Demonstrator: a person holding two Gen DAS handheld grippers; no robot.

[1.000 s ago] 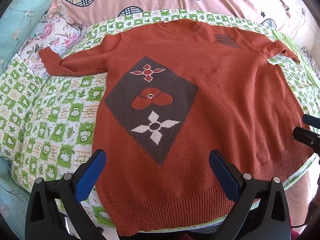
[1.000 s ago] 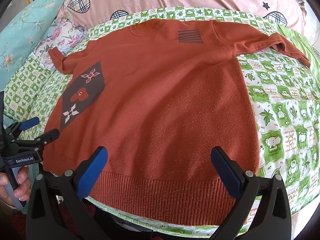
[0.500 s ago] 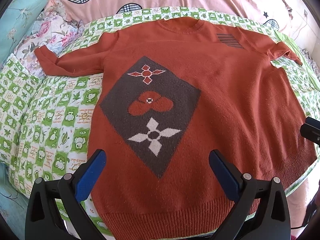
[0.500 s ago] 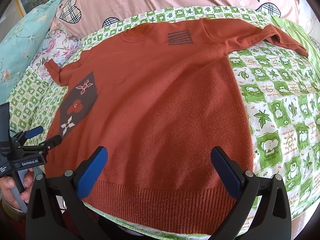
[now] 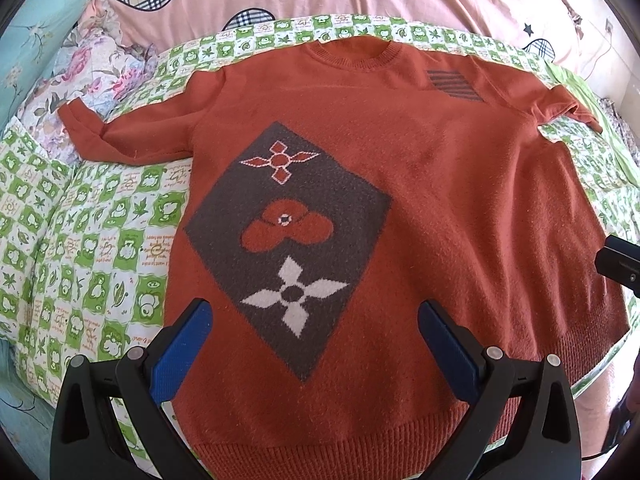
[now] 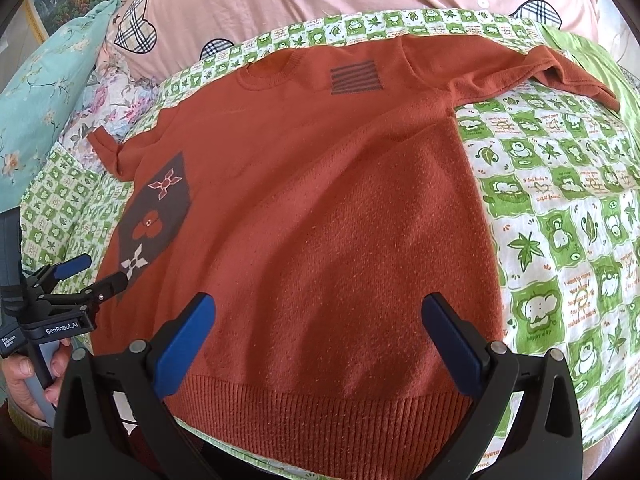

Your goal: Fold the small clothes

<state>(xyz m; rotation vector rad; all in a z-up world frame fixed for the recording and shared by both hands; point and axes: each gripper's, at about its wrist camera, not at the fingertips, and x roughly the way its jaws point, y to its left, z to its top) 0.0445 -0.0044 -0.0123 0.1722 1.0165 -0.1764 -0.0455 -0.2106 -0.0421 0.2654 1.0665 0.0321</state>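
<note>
So your sweater point(image 5: 420, 208) lies flat, front up, on the green quilt point(image 5: 100, 248), sleeves spread left and right, ready for folding. Your left gripper point(image 5: 312, 340) and right gripper point(image 6: 318, 332) hang over its near hem, tongs wide apart, holding nothing.

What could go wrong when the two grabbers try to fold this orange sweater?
The sweater lies flat, and both grippers, left and right, are open above its ribbed hem, which reaches the quilt edge. A pinch might catch one knit layer only, or drag the hem off. The far sleeve is already rumpled and could bunch.
</note>
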